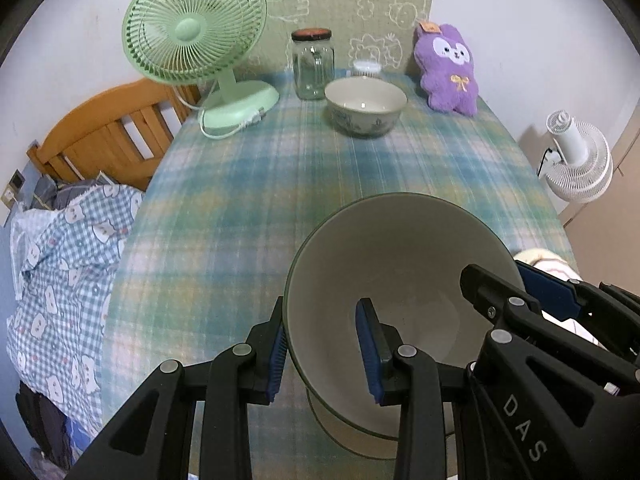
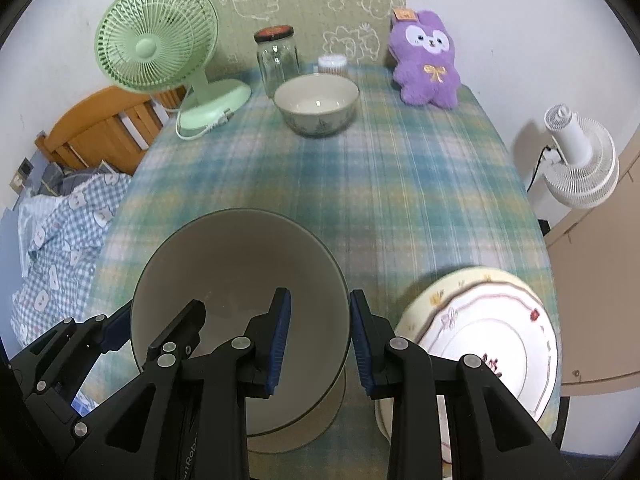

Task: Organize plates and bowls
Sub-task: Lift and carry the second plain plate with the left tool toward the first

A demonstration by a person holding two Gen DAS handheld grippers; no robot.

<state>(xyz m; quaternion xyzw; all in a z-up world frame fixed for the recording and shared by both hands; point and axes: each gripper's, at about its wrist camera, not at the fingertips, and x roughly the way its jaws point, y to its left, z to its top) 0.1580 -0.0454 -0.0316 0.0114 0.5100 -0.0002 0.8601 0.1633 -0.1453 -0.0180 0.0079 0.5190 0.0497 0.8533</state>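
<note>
Fingers of both grippers, left [image 1: 326,354] and right [image 2: 319,344], clamp opposite rims of big bowl [image 1: 400,280], lifted over table [image 1: 248,200]. Small bowl [image 1: 365,106] and plates [image 2: 492,344] not yet stacked.

You're facing a table [image 1: 248,184] under a blue-green plaid cloth, its far edge against a plain white wall [image 1: 80,28] where a green patterned mat [image 1: 352,0] leans. Off its left edge you have a wooden bed headboard [image 1: 100,132] and blue checked bedding [image 1: 64,264]. Off its right edge, a white fan [image 2: 580,164] stands beside a beige panel [image 2: 596,264].
</note>
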